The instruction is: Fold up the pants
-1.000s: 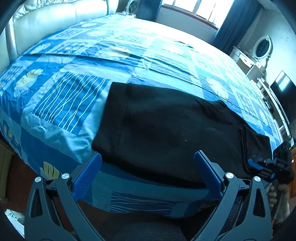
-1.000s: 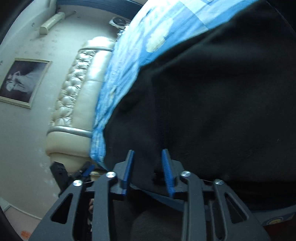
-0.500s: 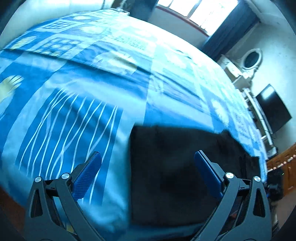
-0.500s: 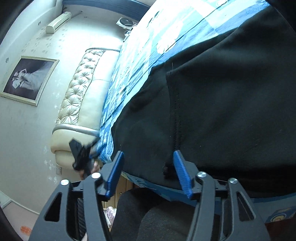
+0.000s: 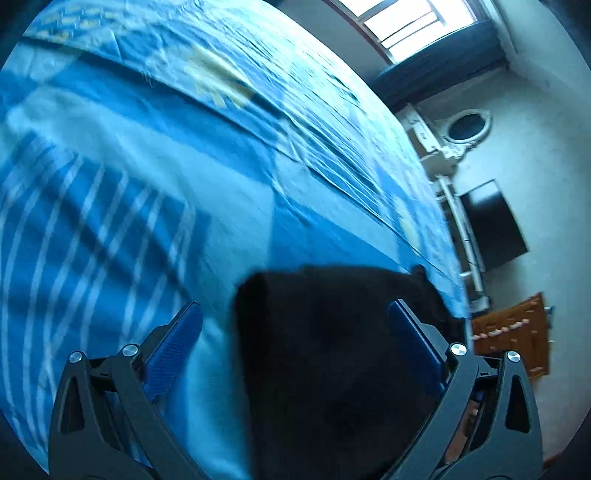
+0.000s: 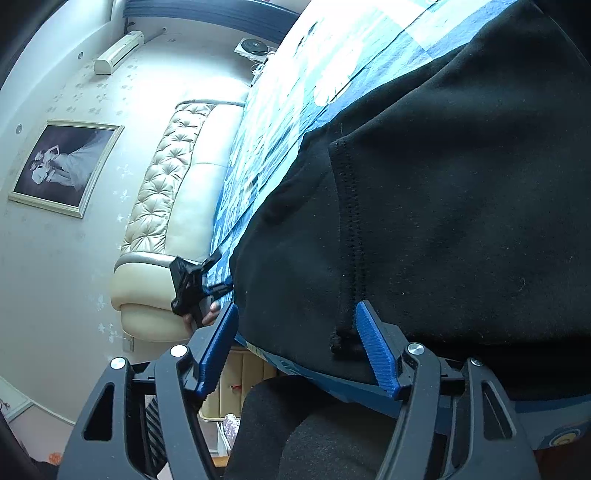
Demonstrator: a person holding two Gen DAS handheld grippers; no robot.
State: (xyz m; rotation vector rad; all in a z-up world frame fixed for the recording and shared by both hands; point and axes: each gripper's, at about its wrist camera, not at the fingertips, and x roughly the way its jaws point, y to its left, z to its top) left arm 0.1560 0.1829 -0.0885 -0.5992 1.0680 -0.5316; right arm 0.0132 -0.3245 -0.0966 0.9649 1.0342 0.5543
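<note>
One pair of black pants (image 6: 424,206) lay on one bed, spread over a blue patterned sheet (image 5: 155,155) near its edge. Two grippers were in play, one in each hand. The left gripper (image 5: 295,332) stood wide open over the pants' end, its blue pads either side of the dark cloth and pressing on nothing; in the right wrist view it showed small beside the far corner of the pants, against one cream tufted headboard (image 6: 162,206). The right gripper (image 6: 295,332) had just been opening: its jaws stood apart with the stitched hem (image 6: 349,236) lying between them, neither pad clamping it. One framed picture (image 6: 62,166) hung on the wall. Across the room, in the blurred left wrist view, were one dark screen (image 5: 495,225) and one window (image 5: 417,22).
</note>
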